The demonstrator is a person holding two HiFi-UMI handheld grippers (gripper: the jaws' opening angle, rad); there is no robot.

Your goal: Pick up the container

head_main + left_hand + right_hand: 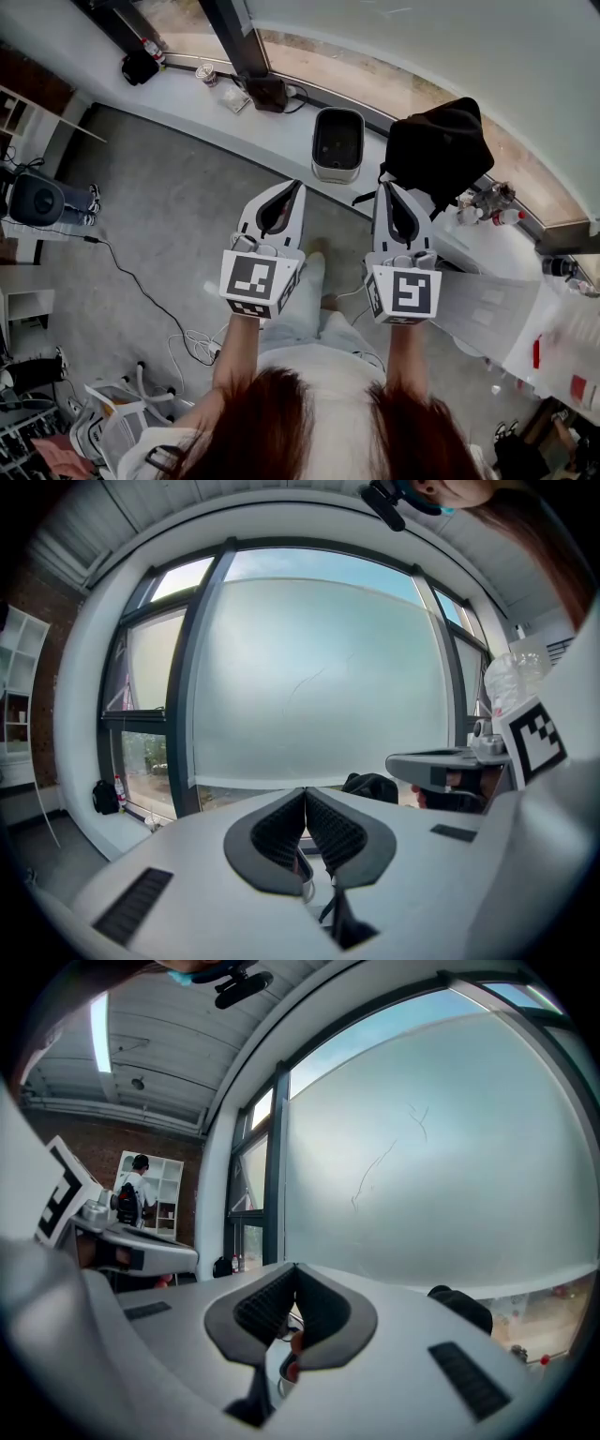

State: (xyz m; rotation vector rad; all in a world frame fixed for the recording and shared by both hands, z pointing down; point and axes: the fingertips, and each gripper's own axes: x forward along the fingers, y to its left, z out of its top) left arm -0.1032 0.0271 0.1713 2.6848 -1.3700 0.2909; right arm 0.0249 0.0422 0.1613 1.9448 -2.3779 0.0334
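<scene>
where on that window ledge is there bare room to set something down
Bare: the front strip of the window ledge between the cup and the container, and its far left end past the small black pouch. Crowded: right of the container, where the black bag sits close beside it and bottles cluster beyond.

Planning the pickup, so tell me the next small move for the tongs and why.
Probably bring the left tongs and right tongs forward to the white rounded-square container on the white window ledge, opening them on the way. Both are shut and empty, held in the air short of it; it stands untouched beside the black fabric bag.
</scene>
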